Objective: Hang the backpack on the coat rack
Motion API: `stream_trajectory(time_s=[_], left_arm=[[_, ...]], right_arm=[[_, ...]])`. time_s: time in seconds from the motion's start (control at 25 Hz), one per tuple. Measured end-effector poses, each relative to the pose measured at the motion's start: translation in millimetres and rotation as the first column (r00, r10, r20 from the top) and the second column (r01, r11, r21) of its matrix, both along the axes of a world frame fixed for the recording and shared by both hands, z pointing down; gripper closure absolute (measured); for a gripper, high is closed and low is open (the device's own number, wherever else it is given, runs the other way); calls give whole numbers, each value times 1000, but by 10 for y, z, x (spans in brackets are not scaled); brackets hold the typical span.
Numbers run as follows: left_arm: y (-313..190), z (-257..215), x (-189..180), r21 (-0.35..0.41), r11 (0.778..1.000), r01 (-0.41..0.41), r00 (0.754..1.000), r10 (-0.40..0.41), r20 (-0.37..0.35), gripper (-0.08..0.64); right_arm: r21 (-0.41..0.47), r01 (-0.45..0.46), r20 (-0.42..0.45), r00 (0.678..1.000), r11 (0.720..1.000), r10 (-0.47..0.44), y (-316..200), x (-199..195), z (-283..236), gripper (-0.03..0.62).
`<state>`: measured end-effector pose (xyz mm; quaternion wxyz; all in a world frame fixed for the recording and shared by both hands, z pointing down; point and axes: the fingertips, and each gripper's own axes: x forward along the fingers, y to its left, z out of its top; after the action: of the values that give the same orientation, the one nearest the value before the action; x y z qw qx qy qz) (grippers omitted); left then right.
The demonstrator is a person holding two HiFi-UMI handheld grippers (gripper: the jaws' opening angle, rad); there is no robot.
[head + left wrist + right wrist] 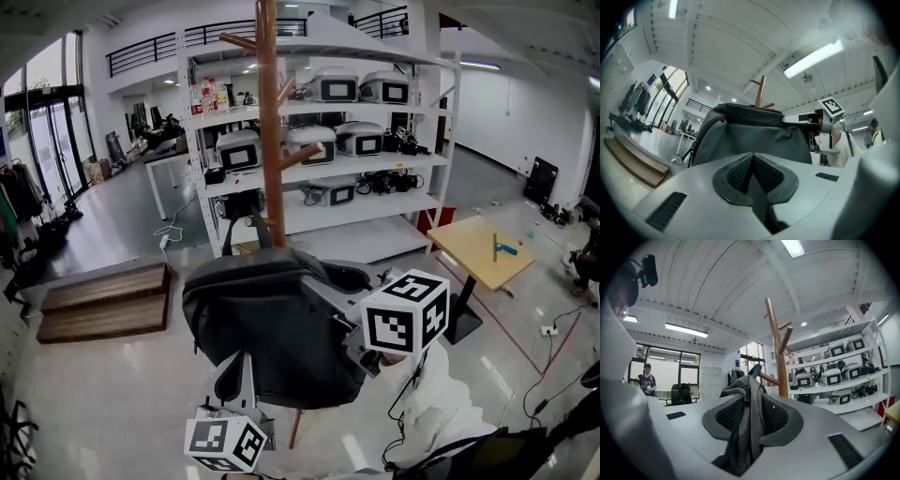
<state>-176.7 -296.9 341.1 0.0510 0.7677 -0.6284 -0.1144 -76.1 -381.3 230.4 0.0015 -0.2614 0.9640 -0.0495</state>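
Backpack [281, 328], centre frame, is held up before the coat rack [269, 141], not yet on a peg [305, 155]. The right gripper's [751, 404] fingers clamp its strap [749, 437] to carry the weight. The left gripper's [753, 171] fingers, closed on nothing, sit just beneath, likely steadying it.

I can read no text, label or number (anything on the shelves [375, 214] behind the coat rack [269, 122] is too small).
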Motion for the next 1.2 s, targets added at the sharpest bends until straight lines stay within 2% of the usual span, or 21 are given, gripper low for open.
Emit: stream_trajectory(time_s=[0.48, 1.2], left_arm=[[-122, 83, 6, -33, 999, -15, 1000, 15, 10, 558], [-344, 393, 147, -112, 993, -46, 999, 48, 15, 558]], right_arm=[[-96, -40, 59, 997, 995, 46, -268, 101, 263, 482], [-196, -32, 103, 993, 980, 53, -519, 177, 654, 482]])
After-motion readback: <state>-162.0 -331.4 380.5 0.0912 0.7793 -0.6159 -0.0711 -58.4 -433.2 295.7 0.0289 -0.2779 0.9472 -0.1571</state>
